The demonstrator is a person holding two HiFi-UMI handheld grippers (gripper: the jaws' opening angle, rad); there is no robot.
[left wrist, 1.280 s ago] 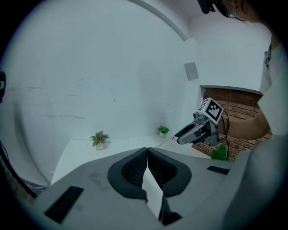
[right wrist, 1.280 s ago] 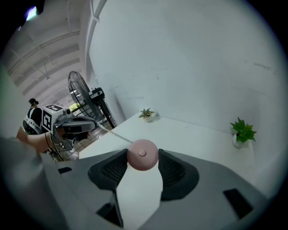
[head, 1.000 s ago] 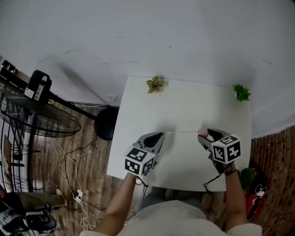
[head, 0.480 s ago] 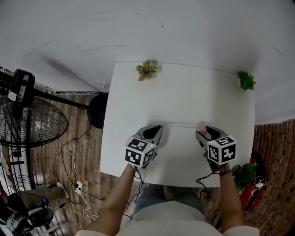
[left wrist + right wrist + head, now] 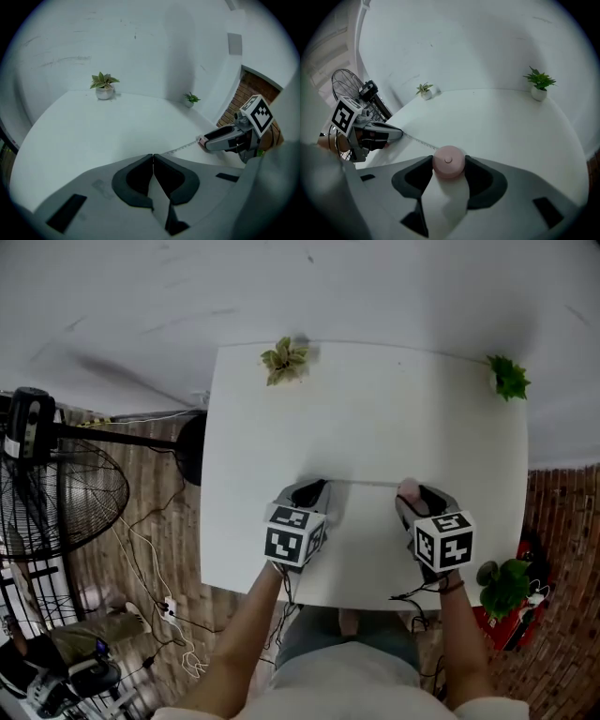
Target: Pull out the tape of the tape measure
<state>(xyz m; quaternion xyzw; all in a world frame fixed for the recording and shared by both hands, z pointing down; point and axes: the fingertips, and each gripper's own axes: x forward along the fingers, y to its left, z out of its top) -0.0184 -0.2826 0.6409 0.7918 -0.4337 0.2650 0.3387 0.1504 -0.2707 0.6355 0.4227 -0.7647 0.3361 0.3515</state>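
Pinching tape [image 5: 364, 482], left gripper [image 5: 322, 487] faces right gripper's [image 5: 412, 495] tape measure [image 5: 448, 161] mid-table [image 5: 375, 409].

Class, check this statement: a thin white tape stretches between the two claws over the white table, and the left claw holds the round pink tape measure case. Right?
No. The right claw, not the left claw, holds the round pink tape measure case, as the right gripper view shows. The left claw pinches the thin white tape.

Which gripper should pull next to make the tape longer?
Probably the left gripper: its jaws are shut on the tape end, with bare table beside it. The right gripper just holds the pink case.
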